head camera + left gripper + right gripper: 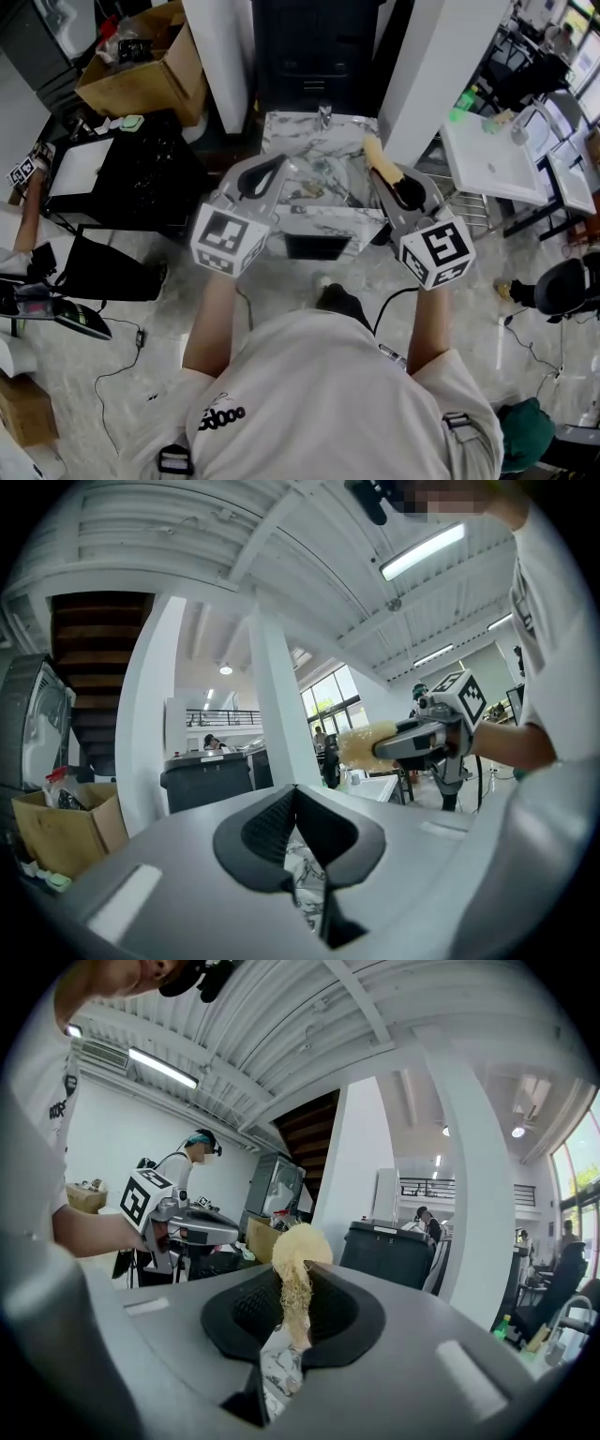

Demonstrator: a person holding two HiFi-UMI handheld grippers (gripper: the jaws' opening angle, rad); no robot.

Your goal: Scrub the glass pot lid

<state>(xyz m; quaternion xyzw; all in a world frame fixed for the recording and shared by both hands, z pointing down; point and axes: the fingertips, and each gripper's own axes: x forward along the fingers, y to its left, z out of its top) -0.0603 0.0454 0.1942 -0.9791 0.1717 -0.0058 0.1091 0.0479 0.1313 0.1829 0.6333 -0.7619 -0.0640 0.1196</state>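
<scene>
A person (323,394) in a white T-shirt stands square to a marble-patterned sink (281,127), arms stretched out over its front edge, a hand-held gripper in each fist. A white pillar rises on either side of the sink. Well off to the sink's left sits an open cardboard box (150,70) on the floor. To the sink's right is a separate white basin (487,164). The left gripper (296,803) hovers over the near left part of the sink with its jaws closed tip to tip and nothing between them. Only veined marble shows through the slot below the dark pads. The right gripper (292,1288) is held level with it over the near right part of the sink, clamped on a yellow fibrous scrubber (300,1246). The scrubber's fluffy head sticks out past the jaw tips towards the back of the sink. A small metal faucet (324,115) stands at the sink's rear rim. The glass pot lid cannot be picked out with any certainty. If it lies in the sink, the marbled pattern and the grippers above it mask it.
</scene>
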